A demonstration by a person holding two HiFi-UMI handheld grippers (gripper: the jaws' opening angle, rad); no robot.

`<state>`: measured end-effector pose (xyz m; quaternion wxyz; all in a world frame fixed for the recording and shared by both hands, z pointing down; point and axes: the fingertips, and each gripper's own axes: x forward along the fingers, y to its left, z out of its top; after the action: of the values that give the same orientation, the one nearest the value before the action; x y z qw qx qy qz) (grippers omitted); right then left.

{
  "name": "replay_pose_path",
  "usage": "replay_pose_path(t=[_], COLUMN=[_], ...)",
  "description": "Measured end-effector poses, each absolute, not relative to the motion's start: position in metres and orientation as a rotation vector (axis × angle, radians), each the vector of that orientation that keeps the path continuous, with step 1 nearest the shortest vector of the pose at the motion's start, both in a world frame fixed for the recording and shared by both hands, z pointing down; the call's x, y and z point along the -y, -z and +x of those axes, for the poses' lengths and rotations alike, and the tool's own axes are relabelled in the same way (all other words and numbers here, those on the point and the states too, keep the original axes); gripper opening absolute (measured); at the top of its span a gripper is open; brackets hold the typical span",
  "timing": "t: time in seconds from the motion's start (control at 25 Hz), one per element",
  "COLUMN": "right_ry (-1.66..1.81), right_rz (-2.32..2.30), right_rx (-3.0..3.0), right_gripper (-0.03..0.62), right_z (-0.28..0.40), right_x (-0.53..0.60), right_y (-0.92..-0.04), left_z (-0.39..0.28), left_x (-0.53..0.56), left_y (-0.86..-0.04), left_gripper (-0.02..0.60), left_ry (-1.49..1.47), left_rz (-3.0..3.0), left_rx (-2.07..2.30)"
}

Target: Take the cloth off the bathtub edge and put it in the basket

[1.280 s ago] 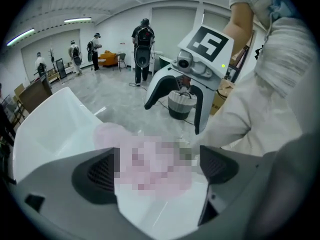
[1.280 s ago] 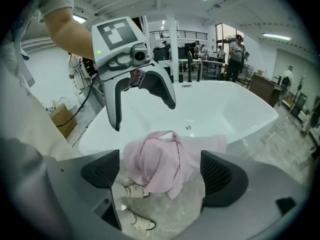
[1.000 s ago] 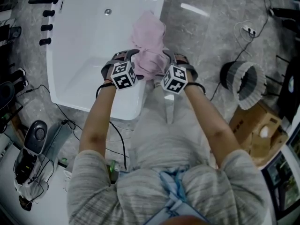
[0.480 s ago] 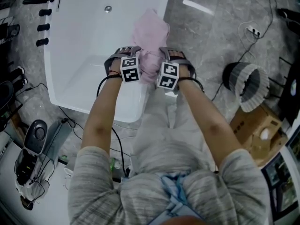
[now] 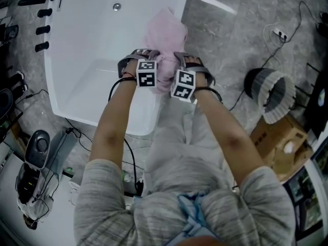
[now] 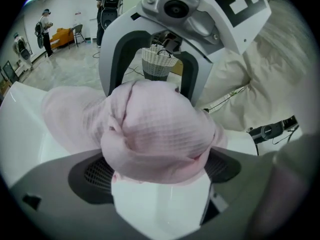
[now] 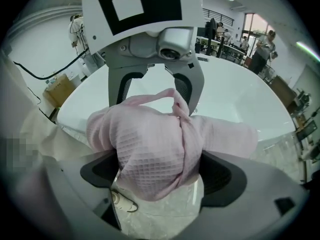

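Clamping pink cloth from both sides, left tongs, right tongs, on bathtub edge

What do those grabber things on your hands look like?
The left gripper and right gripper are grey, with dark meshed pads. Each carries a white cube with black square markers. The person wears short grey mottled sleeves.

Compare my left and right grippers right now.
The left gripper is over the white bathtub; the right gripper is over the grey floor. In the left gripper the pink cloth bunches round; in the right gripper it shows a twisted fold. Both are shut on it.
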<state>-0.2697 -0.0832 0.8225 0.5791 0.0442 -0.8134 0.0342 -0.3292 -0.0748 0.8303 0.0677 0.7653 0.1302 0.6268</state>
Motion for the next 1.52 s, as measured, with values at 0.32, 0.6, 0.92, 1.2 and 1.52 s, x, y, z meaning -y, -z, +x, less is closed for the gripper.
replay_pose_path(t=[0.32,0.6,0.92,1.2,1.52], right_ry=[-0.061,-0.057,-0.087,-0.165,-0.21], right_rz=[0.168,0.173,0.182,0.131,0.106], right_rx=[1.91,1.868,1.871,1.9,1.931], right_gripper=[0.482,0.333,0.208,0.155,0.152], right_z=[-0.273,-0.272,-0.282,-0.289,-0.292], right_x=[0.088,0.088,0.087,0.076,0.061], right_y=[-0.807,-0.803,-0.808,-0.809,-0.809], left_z=[-0.329,-0.333,-0.346,-0.351,-0.35], left_x=[0.073,0.061,0.056,0.056,0.045], left_y=[-0.816,-0.807,-0.811,-0.819,-0.822], left_gripper=[0.538,0.349,0.18,0.093,0.078], left_ry=[-1.891,-1.844,-1.822,-1.815,-1.748], left_rz=[2.317,2.227,2.211,2.239,2.271], left_rx=[-0.394,-0.43,-0.396,-0.271,-0.16])
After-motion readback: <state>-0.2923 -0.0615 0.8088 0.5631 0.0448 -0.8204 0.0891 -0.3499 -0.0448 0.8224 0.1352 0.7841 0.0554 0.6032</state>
